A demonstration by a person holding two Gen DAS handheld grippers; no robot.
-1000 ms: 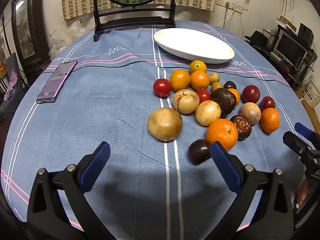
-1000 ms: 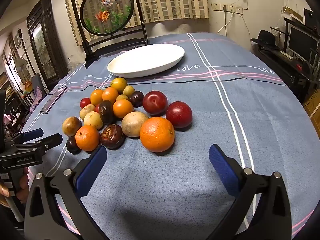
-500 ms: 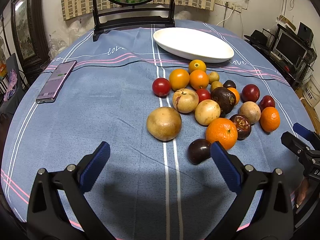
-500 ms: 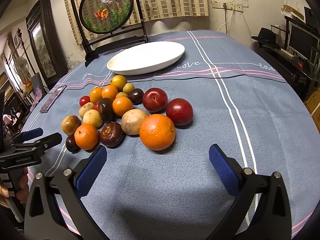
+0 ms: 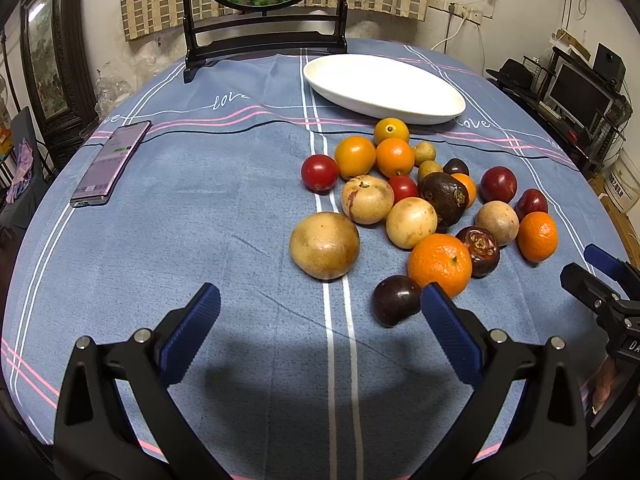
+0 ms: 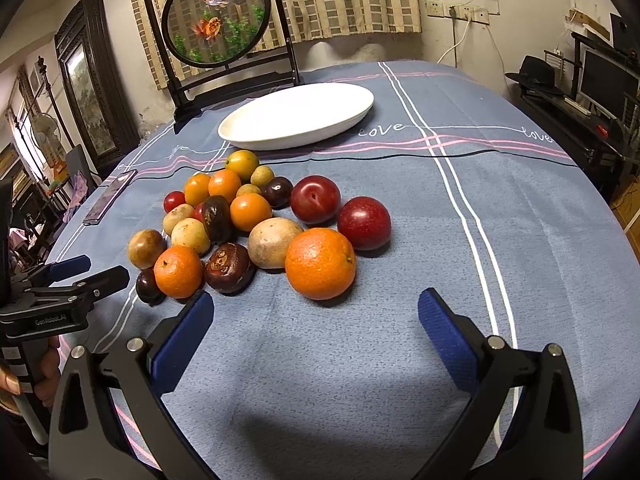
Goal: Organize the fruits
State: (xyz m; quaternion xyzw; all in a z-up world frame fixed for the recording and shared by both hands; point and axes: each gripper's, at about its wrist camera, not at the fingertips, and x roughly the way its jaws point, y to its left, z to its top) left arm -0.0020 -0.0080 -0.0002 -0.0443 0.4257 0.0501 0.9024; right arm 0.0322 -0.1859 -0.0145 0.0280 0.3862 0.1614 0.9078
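Since the earlier frames both grippers have advanced slightly toward the fruit pile; no fruit has shifted. The white plate (image 6: 296,120) sits empty near the table's (image 6: 500,240) far edge, the fruit clustered mid-table in front of it. Left gripper (image 5: 320,316) and right gripper (image 6: 316,320): jaws wide apart, empty. Risk: the fruits touch; gripping the large orange (image 6: 320,263) may nudge the neighbouring red plum (image 6: 364,223), which could roll toward the right edge.

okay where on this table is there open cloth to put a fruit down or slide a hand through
Free: the cloth between the phone and the fruit pile; the strip in front of both open grippers; and, in the right wrist view, right of the white double stripe. The white plate holds nothing. Crowded: the pile itself, fruits touching, reaching nearly to the plate's near rim.
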